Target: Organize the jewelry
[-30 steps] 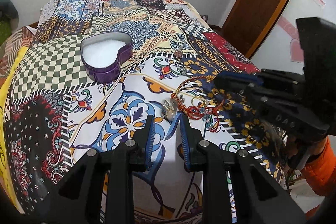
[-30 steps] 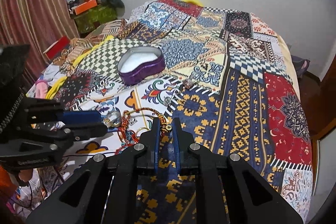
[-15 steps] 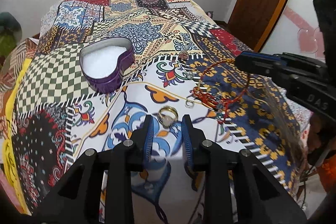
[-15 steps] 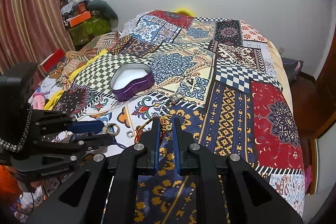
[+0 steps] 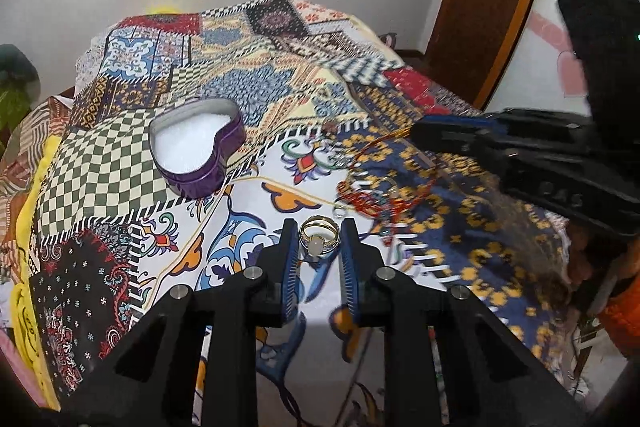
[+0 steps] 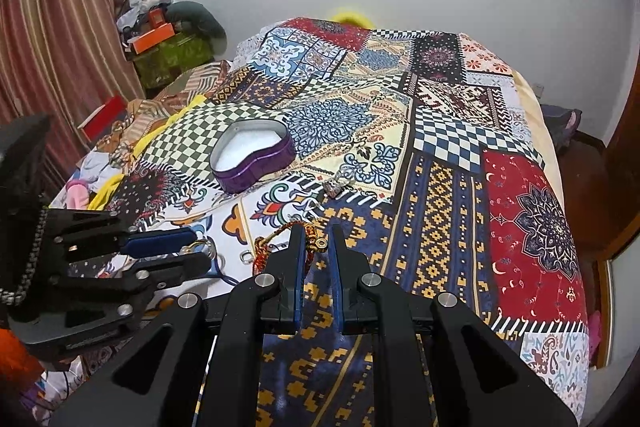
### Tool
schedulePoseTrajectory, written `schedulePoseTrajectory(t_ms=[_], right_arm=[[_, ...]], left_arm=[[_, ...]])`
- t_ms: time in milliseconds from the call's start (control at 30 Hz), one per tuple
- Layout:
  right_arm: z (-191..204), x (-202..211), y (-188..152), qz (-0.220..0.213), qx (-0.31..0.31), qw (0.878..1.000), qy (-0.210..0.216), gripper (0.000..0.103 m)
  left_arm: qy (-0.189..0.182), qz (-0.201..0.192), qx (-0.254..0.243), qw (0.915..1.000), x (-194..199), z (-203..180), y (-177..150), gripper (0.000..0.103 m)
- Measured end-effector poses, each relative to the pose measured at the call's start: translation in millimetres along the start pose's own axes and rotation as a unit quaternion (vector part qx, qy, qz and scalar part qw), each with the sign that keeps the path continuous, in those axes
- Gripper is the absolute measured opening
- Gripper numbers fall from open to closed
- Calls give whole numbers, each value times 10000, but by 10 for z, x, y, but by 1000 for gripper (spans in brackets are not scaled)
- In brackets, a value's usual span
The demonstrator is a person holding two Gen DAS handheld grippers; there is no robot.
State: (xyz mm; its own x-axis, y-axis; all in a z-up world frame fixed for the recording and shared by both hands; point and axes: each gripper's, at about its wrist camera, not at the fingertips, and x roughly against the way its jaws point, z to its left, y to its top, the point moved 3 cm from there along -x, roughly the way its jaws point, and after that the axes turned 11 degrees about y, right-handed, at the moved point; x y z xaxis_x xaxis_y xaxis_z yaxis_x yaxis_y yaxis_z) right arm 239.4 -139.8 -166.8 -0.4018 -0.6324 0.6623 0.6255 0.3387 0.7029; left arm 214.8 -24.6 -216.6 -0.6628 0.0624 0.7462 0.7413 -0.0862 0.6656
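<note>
My left gripper point(image 5: 319, 241) pinches a gold ring point(image 5: 320, 236) with a pale stone between its fingertips, lifted above the quilt point(image 5: 120, 163). My right gripper point(image 6: 315, 242) is clamped on a red cord bracelet point(image 6: 310, 237), a gold bead showing at its tips; the rest of the cord hangs in a loop point(image 5: 384, 179) down to the quilt. The purple heart tin point(image 5: 197, 150) sits open on the green checked patch, well apart from both grippers, its white lining bare. A small silver ring point(image 6: 245, 257) lies on the white patch below the bracelet. A small silver charm point(image 6: 333, 188) rests near the tin, on the striped border.
</note>
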Motion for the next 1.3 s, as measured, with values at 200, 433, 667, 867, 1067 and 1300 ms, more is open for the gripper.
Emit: schedulePoseTrajectory(t_ms=[200, 433, 667, 867, 1067, 1300], right_arm=[[89, 15, 49, -90, 17, 9999, 112, 10], [182, -66, 30, 50, 109, 9998, 162, 10], [132, -108, -56, 218, 56, 9997, 114, 10], [116, -95, -79, 227, 27, 9997, 109, 10], [122, -106, -109, 255, 23, 9996, 132, 10], [132, -104, -125, 259, 51, 9996, 128, 10]], left_arm=[[-38, -200, 3, 9998, 234, -11, 11, 20], [-100, 136, -100, 9998, 167, -55, -156, 20], [-187, 364, -50, 9992, 136, -73, -280, 20], [-105, 187, -19, 9998, 235, -63, -263, 20], [8, 110, -89, 9999, 214, -69, -240, 11], [-60, 95, 14, 9999, 182, -62, -238, 5]])
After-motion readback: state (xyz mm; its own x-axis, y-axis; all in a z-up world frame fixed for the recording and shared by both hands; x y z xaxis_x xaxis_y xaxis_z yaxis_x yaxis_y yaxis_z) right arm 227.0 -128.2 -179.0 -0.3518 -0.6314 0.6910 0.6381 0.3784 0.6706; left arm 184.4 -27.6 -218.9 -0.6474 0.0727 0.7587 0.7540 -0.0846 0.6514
